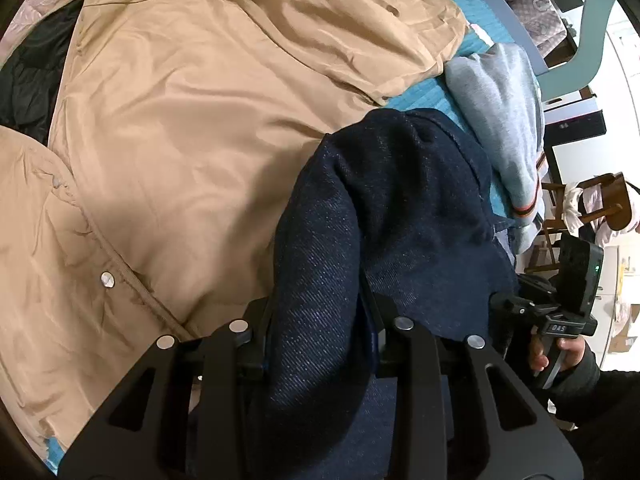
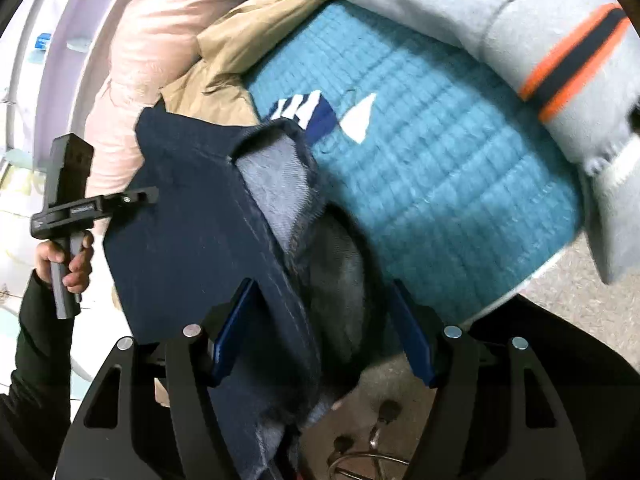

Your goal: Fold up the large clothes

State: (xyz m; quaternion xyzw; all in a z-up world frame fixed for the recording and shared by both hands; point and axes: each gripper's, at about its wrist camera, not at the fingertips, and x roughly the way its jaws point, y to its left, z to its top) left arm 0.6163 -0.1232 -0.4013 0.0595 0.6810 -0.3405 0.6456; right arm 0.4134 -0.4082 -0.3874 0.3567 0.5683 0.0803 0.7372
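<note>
The dark denim garment (image 1: 384, 208) is held above the teal bed cover (image 2: 440, 168), beside the tan jacket (image 1: 192, 120). It is pinched by the left tool (image 1: 320, 320); the right tool (image 2: 320, 320) stands wide around its hem. The step appears to be lifting; spreading it flat is called for next.

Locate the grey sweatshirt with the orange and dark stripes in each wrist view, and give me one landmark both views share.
Left wrist view: the grey sweatshirt lies at the right, on the far side of the dark denim garment.
Right wrist view: the grey sweatshirt runs along the top and right edge.
Shared landmark: the teal quilted bedspread.
</note>
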